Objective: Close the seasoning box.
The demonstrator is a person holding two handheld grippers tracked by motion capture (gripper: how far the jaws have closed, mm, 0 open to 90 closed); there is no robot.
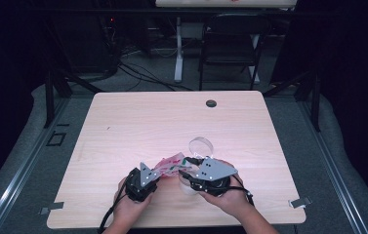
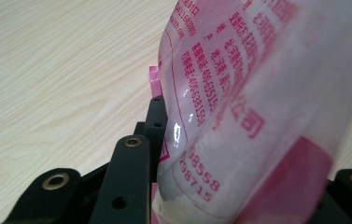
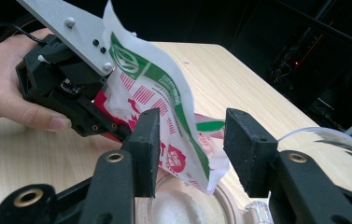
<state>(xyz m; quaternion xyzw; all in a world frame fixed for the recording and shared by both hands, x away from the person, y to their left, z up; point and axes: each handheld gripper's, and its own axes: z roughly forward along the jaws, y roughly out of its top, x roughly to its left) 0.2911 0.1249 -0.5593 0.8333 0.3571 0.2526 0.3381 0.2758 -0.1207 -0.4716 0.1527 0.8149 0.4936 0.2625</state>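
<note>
A pink, white and green printed bag (image 1: pixel 171 163) (image 3: pixel 164 102) is clamped at one end in my left gripper (image 1: pixel 158 171) (image 2: pixel 248 154), which is shut on it. The bag tilts down toward a clear jar (image 3: pixel 232 198) holding white granules. My right gripper (image 1: pixel 187 171) (image 3: pixel 190 135) is open just above the jar's mouth. The bag's lower corner hangs between its jaws, apart from the pads. In the high view the jar (image 1: pixel 186 186) sits under the right gripper. Its clear round lid (image 1: pixel 200 145) (image 3: pixel 332 140) stands open behind it.
The light wooden table (image 1: pixel 123 126) has a dark cable grommet (image 1: pixel 211 103) near its far edge. Beyond the table stand a black folding chair (image 1: pixel 230 44) and a white desk leg (image 1: pixel 178 48). Both hands work close to the table's front edge.
</note>
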